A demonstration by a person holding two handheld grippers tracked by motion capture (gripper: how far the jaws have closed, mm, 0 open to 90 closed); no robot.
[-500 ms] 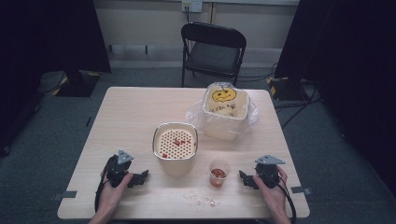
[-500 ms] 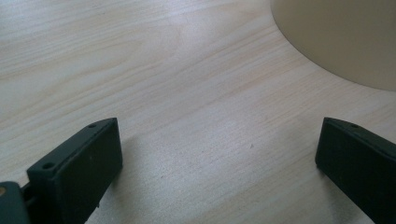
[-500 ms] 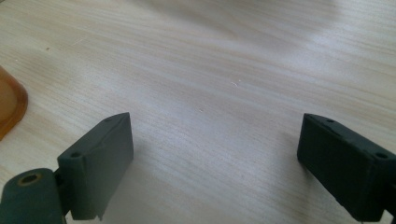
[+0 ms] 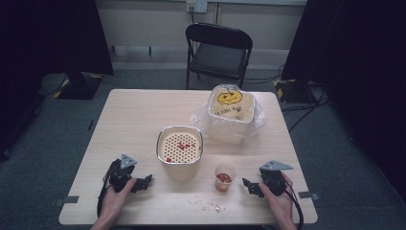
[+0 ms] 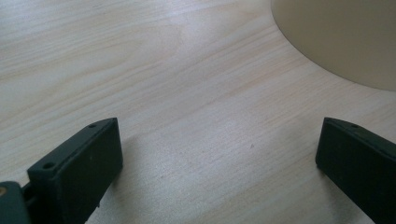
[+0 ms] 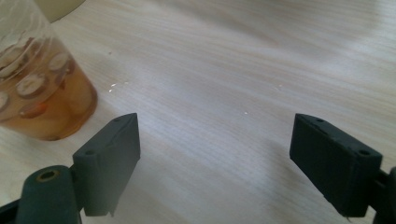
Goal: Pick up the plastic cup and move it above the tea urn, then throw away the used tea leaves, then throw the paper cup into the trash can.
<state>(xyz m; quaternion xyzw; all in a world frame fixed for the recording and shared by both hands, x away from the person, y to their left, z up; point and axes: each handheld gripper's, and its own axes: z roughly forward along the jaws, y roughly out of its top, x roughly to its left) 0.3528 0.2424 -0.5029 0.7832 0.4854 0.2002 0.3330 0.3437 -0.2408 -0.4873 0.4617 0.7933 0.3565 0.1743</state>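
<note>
A small clear plastic cup (image 4: 225, 177) with amber liquid and pieces of fruit stands near the table's front edge; in the right gripper view the cup (image 6: 39, 88) is at the left, just beyond my left jaw. My right gripper (image 4: 249, 186) rests on the table to the right of the cup, open, with bare wood between the jaws (image 6: 215, 154). My left gripper (image 4: 145, 182) lies at the front left, open, nothing between its jaws (image 5: 219, 163). A cream tub (image 4: 179, 151) with a perforated insert holding red bits stands between the grippers; its wall (image 5: 341, 37) shows ahead.
A wrapped container with a yellow smiley lid (image 4: 231, 108) sits at the back right of the wooden table (image 4: 134, 120). Small clear crumbs (image 4: 207, 205) lie near the front edge. A black folding chair (image 4: 218, 50) stands behind the table.
</note>
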